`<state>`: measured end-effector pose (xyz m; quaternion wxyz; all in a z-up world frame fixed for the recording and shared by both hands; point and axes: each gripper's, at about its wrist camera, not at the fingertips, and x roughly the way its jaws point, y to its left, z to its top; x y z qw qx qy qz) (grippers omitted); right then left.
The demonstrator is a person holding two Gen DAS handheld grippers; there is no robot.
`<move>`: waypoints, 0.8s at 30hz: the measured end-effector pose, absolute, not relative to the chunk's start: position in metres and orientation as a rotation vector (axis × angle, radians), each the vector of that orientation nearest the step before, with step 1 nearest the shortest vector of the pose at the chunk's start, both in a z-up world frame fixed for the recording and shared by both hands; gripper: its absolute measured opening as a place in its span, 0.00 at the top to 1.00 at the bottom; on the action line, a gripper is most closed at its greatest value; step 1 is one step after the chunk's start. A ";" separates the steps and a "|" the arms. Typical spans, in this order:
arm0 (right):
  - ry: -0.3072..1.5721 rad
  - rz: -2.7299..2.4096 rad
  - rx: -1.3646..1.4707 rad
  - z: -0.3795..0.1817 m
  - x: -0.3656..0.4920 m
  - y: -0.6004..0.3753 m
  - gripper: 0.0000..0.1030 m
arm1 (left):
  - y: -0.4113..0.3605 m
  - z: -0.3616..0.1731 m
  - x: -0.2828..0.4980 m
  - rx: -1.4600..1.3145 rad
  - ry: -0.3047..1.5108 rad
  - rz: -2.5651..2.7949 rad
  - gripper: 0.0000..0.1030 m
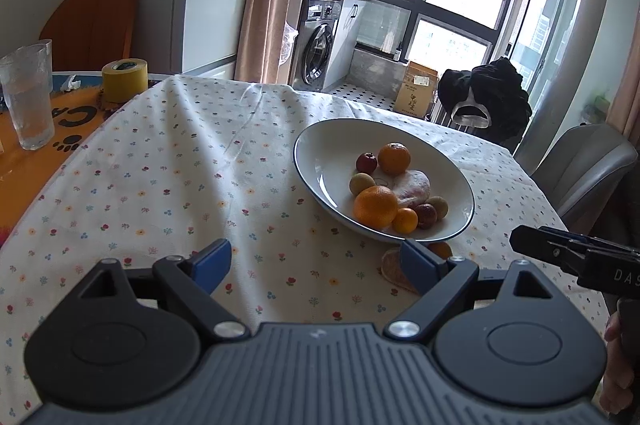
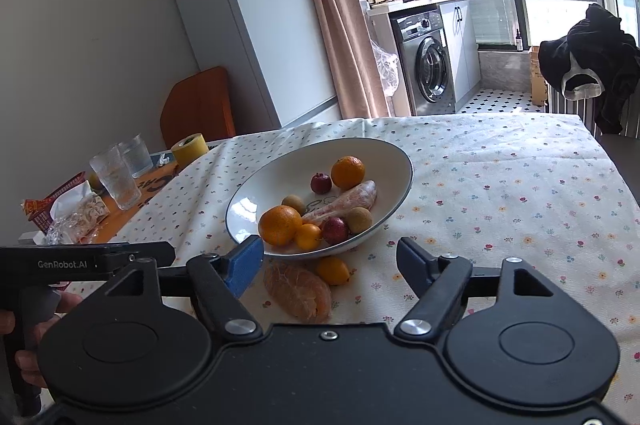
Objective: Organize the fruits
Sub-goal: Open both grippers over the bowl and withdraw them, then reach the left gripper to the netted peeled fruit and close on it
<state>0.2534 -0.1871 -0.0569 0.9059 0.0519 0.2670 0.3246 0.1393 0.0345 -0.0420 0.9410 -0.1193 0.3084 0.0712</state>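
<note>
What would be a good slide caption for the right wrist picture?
Open right gripper faces a peeled citrus fruit and small orange fruit lying on the tablecloth beside a fruit-filled white bowl.

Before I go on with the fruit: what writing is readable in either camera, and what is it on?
"GenRobot.AI": on the side of the left gripper, seen from the right wrist camera.
"DAS", cut off by the frame edge: on the right gripper, seen from the left wrist camera.
"CA", part of a word, rest hidden: on the orange mat.
Cardboard box: printed characters and label too small to read.

L tongs & R tongs both wide apart, empty
</note>
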 end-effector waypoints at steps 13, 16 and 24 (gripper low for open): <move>0.599 0.686 0.110 -0.065 0.245 -0.188 0.00 | 0.026 -0.050 0.125 -0.220 0.677 0.106 0.12; 0.611 0.688 0.109 -0.069 0.242 -0.189 0.00 | 0.023 -0.052 0.122 -0.214 0.684 0.095 0.10; 0.630 0.700 0.089 -0.079 0.237 -0.187 0.00 | 0.020 -0.056 0.114 -0.205 0.693 0.079 0.08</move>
